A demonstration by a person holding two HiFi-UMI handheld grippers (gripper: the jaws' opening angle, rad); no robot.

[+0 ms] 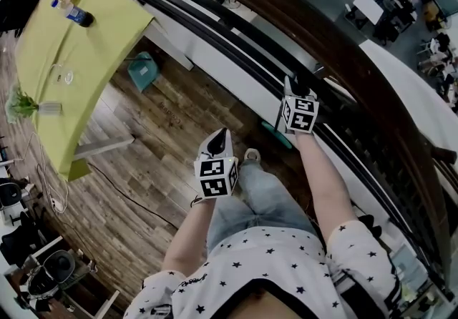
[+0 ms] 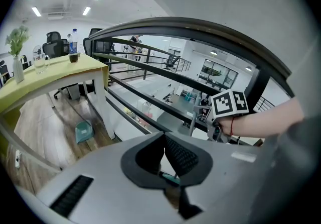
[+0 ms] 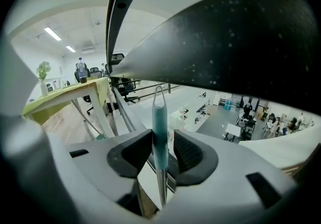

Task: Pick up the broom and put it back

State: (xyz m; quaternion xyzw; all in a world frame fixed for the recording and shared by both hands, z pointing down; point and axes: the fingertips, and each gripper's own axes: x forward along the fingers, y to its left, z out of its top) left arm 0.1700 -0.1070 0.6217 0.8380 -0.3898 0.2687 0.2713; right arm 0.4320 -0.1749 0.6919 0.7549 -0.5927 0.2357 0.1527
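The broom stands upright against the railing: its teal-sleeved handle point(image 3: 159, 117), with a wire hanging loop on top, rises between the jaws of my right gripper point(image 3: 161, 140). The handle rests by the left pad and a gap shows at the right pad, so the jaws are open around it. From the head view, the right gripper point(image 1: 297, 87) reaches to the rail, and the teal broom head point(image 1: 286, 136) lies on the floor below it. My left gripper point(image 1: 220, 137) hangs lower and nearer, above the floor, tips together and empty.
A dark wooden handrail point(image 1: 322, 46) over black bars runs diagonally in front of me, with a drop to a lower hall beyond. A teal dustpan point(image 1: 143, 71) sits on the wood floor near a table point(image 1: 79, 53) with yellow-green cloth, bottle point(image 1: 71, 12) and plant.
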